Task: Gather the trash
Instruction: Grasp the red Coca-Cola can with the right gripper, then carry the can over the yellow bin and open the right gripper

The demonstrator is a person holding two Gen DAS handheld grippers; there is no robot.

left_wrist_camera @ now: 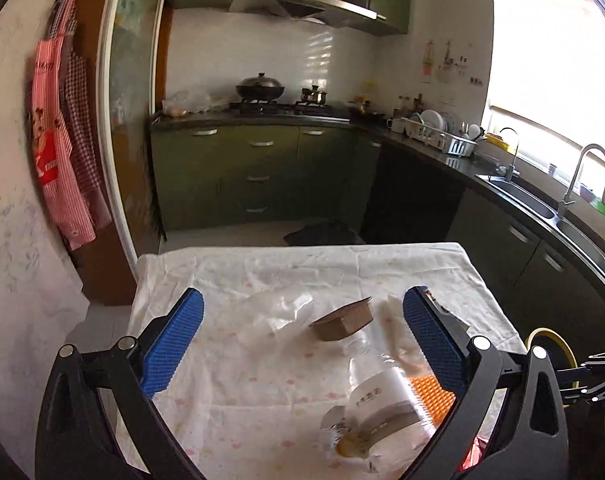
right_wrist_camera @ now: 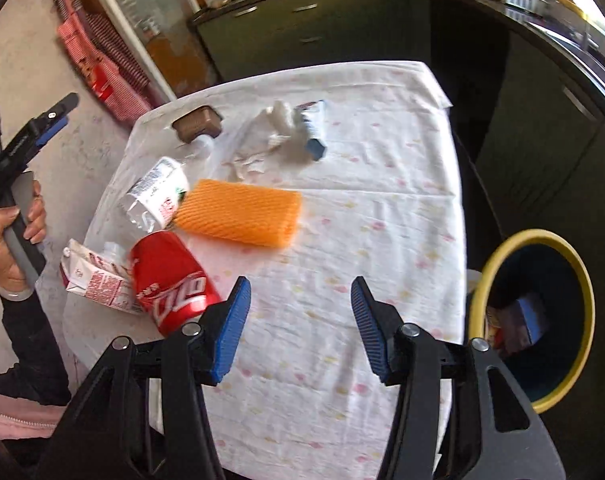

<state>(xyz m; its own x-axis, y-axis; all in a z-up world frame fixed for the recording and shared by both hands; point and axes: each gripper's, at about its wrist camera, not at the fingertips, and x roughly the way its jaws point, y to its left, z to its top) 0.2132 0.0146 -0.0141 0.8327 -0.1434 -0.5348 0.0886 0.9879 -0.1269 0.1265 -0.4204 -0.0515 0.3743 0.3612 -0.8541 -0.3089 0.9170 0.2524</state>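
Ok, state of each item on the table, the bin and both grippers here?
left gripper: open, empty
right gripper: open, empty
red can: lying on its side
plastic bottle: lying down, crumpled
milk carton: lying flat
orange foam net: lying flat
brown tray: upright
bin: open, trash inside

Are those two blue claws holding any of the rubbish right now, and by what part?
Nothing is held. The left gripper and the right gripper both stand open and empty above the table.
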